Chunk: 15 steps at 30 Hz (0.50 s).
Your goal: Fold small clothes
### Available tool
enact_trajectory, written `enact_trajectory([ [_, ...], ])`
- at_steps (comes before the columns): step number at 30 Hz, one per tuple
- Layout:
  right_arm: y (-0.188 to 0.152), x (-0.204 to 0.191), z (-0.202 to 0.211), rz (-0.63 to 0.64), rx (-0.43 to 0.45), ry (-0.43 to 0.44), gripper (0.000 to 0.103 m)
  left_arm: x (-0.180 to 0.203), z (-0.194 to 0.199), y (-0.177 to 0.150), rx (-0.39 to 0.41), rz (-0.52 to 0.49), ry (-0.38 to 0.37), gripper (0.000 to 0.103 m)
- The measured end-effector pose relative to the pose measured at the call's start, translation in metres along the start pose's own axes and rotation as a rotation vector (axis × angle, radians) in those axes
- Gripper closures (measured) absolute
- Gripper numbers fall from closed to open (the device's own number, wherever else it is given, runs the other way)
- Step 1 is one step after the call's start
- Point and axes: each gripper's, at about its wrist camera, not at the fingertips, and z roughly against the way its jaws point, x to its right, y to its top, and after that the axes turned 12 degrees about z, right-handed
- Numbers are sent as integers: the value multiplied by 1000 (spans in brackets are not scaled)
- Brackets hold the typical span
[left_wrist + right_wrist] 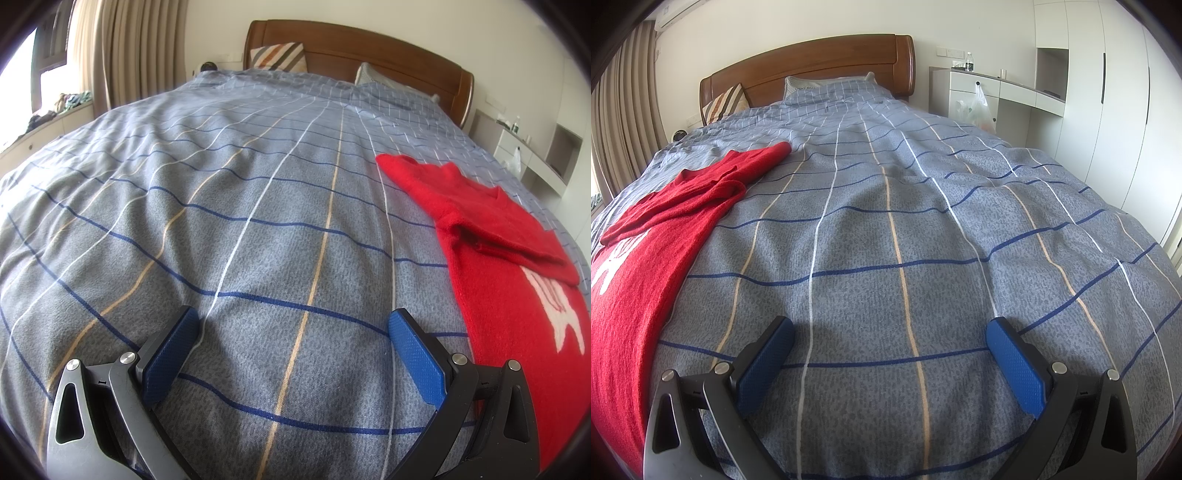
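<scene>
Red knit sweater [491,236] was laid flat on the grey-blue checked duvet [258,206], toward the foot end of the bed. In the left wrist view it was seen along the duvet's right side; in the right wrist view the same sweater [646,251] was seen along the left side, so it lay between the two tools. One sleeve [517,240] was folded across the chest, partly covering a white motif [561,314]; the other sleeve [761,157] was stretched out toward the headboard end. The hem was cut off by the frame edge in both views.

Left gripper [293,326] was held low over bare duvet, just beside the sweater's edge, blue pads [173,354] spread wide apart, nothing between them. Right gripper [890,334] was likewise held over bare duvet, near the sweater's other edge, blue pads [1015,369] wide apart, nothing gripped. Whether either tool touched the fabric could not be told.

At the head end a wooden headboard [812,62] was seen, with a striped cushion [279,57] and a grey pillow [809,85] against it. Beige curtains [125,48] and a window sill with clutter [55,110] were seen off the duvet's left side. White built-in wardrobe [1108,92], a white desk unit [997,85] with a plastic bag [977,107] hung on it and a bottle [968,61] on top were seen off the right side.
</scene>
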Motion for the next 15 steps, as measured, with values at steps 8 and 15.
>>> enact_trajectory([
  [8,0,0,0,0,0,0,0,1,0,-1,-2,-4,6,1],
  [15,0,-1,0,0,1,0,0,1,-1,6,-56,-24,38,1],
])
